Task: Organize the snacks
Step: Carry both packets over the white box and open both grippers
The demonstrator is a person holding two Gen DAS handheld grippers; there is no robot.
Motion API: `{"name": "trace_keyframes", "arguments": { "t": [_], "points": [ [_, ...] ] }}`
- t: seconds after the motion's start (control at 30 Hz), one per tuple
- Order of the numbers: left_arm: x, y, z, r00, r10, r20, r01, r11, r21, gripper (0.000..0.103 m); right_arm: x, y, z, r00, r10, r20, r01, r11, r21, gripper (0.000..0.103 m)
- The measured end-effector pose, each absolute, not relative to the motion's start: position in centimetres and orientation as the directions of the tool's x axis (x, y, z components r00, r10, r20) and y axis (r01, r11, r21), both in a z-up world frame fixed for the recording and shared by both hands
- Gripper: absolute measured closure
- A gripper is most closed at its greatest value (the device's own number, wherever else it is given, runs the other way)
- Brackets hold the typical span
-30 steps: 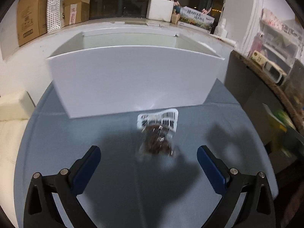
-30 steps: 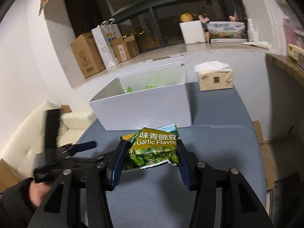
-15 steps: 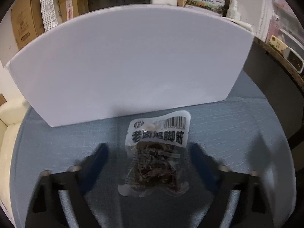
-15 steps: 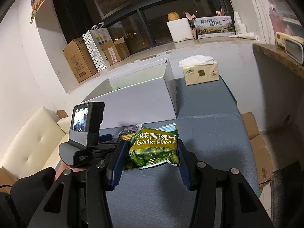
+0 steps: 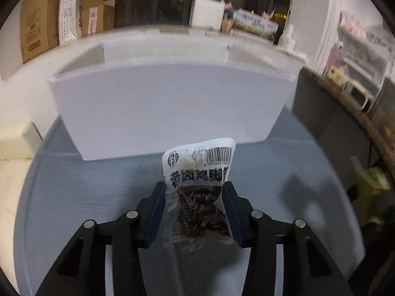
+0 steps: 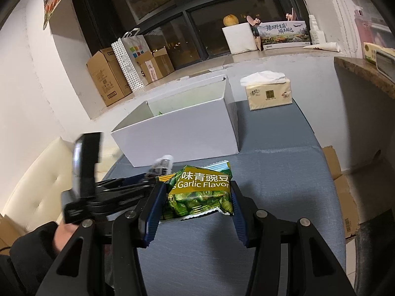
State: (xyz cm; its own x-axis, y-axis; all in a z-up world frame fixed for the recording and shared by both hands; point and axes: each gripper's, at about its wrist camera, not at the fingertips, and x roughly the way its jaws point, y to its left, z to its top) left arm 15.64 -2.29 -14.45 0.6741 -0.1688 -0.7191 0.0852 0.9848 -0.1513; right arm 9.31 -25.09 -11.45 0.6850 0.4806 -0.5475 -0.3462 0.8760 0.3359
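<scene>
Dim indoor light, fisheye-bent edges, perhaps slight motion blur throughout.

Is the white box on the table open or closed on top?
Open. The right wrist view shows the white box without a lid, its inner walls visible, and something green inside.

Two snack packets (image 5: pixel 197 192) (image 6: pixel 201 192), one white box (image 6: pixel 177 133), one tissue pack (image 6: pixel 269 93)

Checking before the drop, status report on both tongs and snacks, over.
Left tongs just closed on clear meat pouch. Right tongs shut on green pea bag. White box ahead, path unobstructed.
</scene>
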Motion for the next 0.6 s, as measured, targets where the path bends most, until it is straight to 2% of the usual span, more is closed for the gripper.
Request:
{"name": "trace_keyframes", "arguments": {
  "t": [0.37, 0.6],
  "points": [
    [11.1, 0.8, -8.3, 0.776, -0.179, -0.605, 0.103, 0.982, -0.158, 0.052, 11.1, -21.6, -9.9, 0.671, 0.522, -0.527, -0.41, 0.853, 0.322, 0.048],
    [13.2, 3.5, -5.7, 0.817, -0.145, -0.558, 0.078, 0.987, -0.143, 0.052, 14.7, -20.3, -7.2, 0.689, 0.547, -0.477, -0.433, 0.837, 0.334, 0.048]
  ]
}}
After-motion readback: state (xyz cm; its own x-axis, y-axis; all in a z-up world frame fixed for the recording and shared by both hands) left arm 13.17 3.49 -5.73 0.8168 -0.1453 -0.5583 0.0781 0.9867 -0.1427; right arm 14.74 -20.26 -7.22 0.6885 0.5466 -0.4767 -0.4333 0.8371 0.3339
